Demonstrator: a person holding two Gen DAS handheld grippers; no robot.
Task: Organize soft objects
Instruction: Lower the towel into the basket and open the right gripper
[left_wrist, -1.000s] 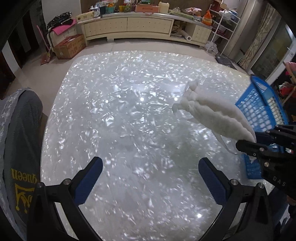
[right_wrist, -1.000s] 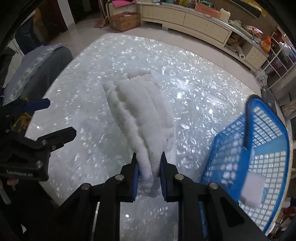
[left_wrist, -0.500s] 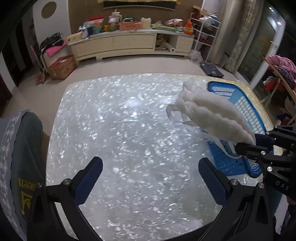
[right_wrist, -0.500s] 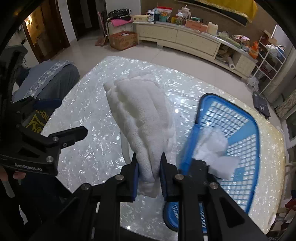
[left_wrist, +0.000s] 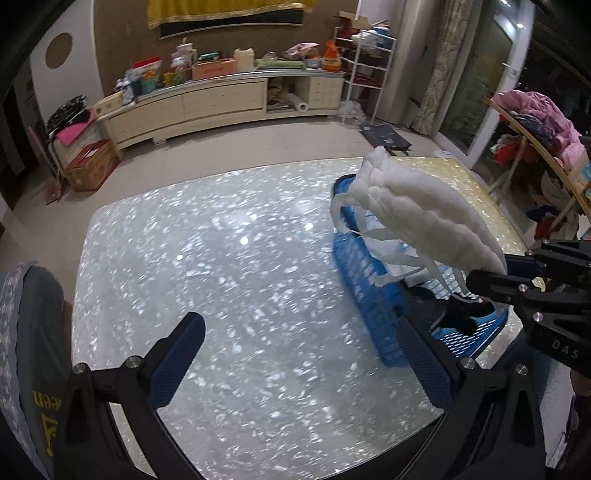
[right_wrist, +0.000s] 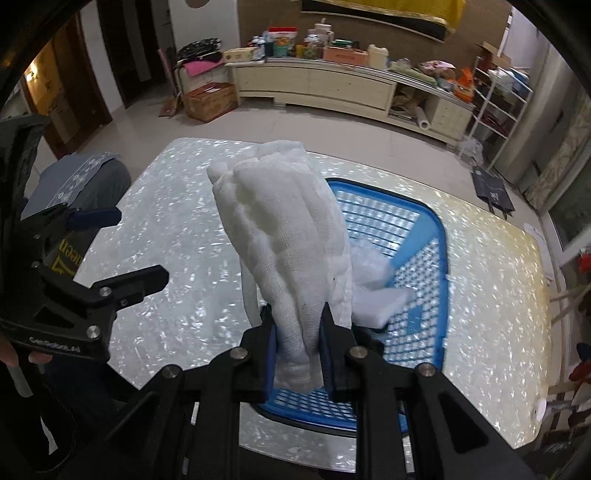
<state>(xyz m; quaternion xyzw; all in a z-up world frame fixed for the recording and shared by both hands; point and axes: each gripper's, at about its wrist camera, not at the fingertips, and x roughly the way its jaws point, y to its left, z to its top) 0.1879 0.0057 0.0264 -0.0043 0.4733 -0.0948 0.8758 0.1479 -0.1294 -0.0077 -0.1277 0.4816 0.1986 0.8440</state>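
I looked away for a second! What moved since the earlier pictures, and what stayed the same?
The right tool carried the white cloth sideways, from above the shiny table to above the blue basket, and both cameras seem to have risen, showing more of the room. Nothing was let go: the right tool stays shut on the cloth. The left tool stays open and empty, and the white things in the basket stay put.

left gripper (left_wrist: 301, 363) fingers spread wide; right gripper (right_wrist: 297, 345) fingers clamped.
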